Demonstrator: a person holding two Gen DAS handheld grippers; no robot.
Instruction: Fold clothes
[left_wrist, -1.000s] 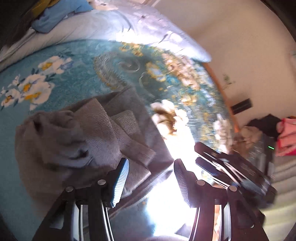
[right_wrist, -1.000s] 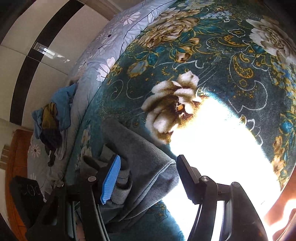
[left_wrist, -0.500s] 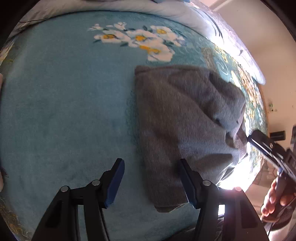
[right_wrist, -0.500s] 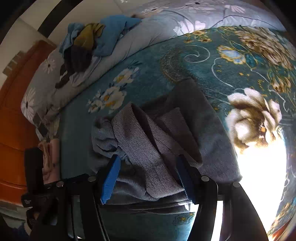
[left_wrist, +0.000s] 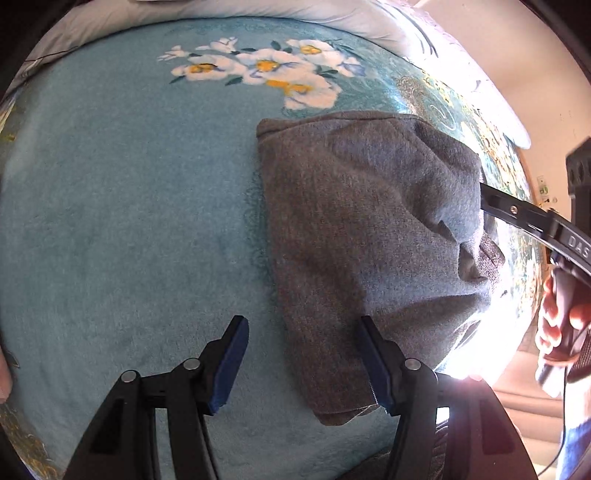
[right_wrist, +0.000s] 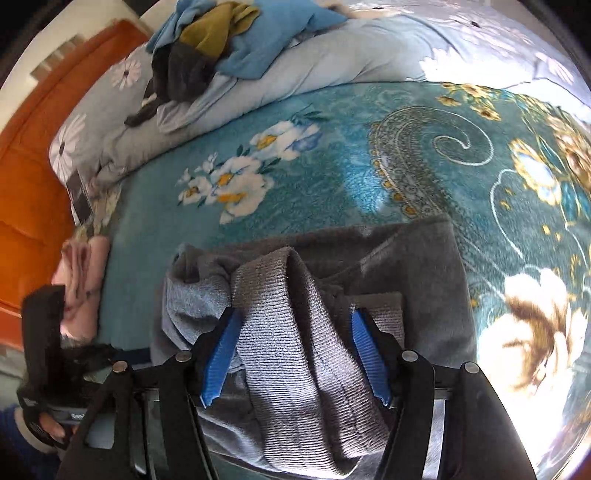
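In the left wrist view the left gripper (left_wrist: 301, 360) hangs with its jaws standing apart over the near left edge of one grey sweater (left_wrist: 369, 251); its right finger is over the cloth, the left one over the bare teal floral blanket (left_wrist: 122, 221), and the pads press nothing. Only this view shows the sweater's smooth folded back, and at the right edge a hand (left_wrist: 561, 325) holding the other tool. In the right wrist view the right gripper (right_wrist: 295, 354) also stands open, a ribbed fold of the same sweater (right_wrist: 295, 332) between its blue pads; I cannot tell if they touch it. Only here appears, farther back, one pile of clothes (right_wrist: 221, 40) on the pale bedding.
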